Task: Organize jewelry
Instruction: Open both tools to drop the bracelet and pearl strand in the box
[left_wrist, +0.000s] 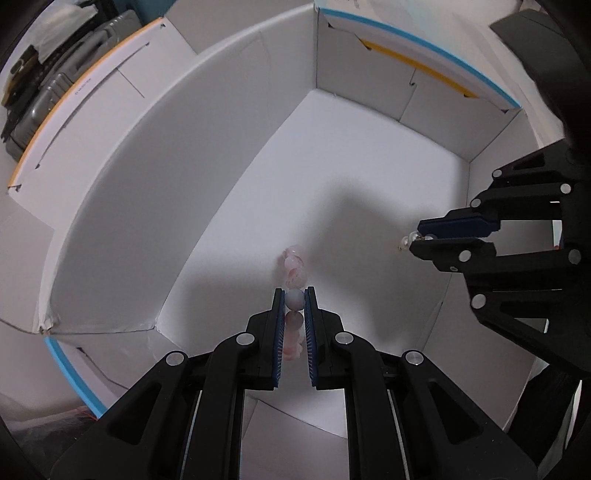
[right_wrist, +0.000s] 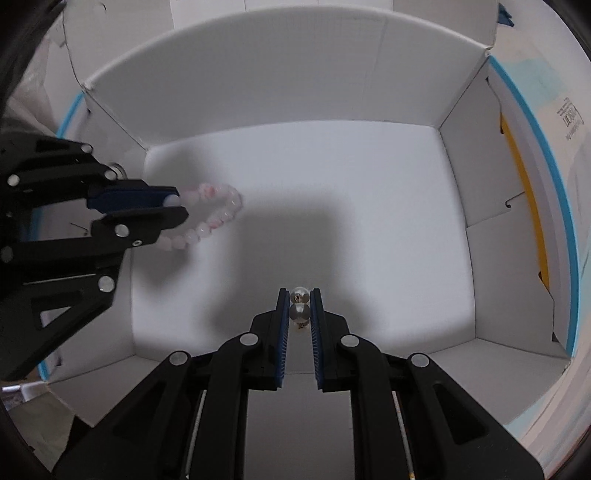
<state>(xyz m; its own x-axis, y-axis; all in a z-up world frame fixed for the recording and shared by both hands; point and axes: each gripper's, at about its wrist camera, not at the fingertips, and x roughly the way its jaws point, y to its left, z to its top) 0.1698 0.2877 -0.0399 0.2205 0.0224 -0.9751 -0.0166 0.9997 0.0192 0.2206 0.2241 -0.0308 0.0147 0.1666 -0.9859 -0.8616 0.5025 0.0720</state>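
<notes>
**Both tongs inside white box, each gripping beads**

White cardboard box (left_wrist: 122, 206) fills both views, flaps up, blue and yellow edging on the flaps.

Left wrist view: box floor is bare white w/ a grey shadow across the middle. Left gripper (left_wrist: 294, 298) enters from 6 o'clock, jaws nearly closed, blue pads (left_wrist: 277, 347) clamped on one pale bead of a pink bead bracelet (left_wrist: 294, 271). Rest of the strand runs between the pads and out past the tips toward 12 o'clock. Right gripper (left_wrist: 421, 236) comes in from 3 o'clock, closed on a small clear bead piece (left_wrist: 408, 242) that pokes out at its tips. Dark luggage (left_wrist: 44, 103) sits outside the box at 10 o'clock.

Right wrist view: right gripper (right_wrist: 299, 295) at 6 o'clock, jaws pinched on two small round clear beads (right_wrist: 299, 304), stacked one behind the other; a tiny metal bit shows below them, too small to tell what. Left gripper (right_wrist: 177, 205) reaches in from 9 o'clock, closed on the bracelet (right_wrist: 218, 214), whose loop hangs out toward the centre, slightly blurred. Can't tell if the loop touches the floor. The two tongs are well apart.
</notes>
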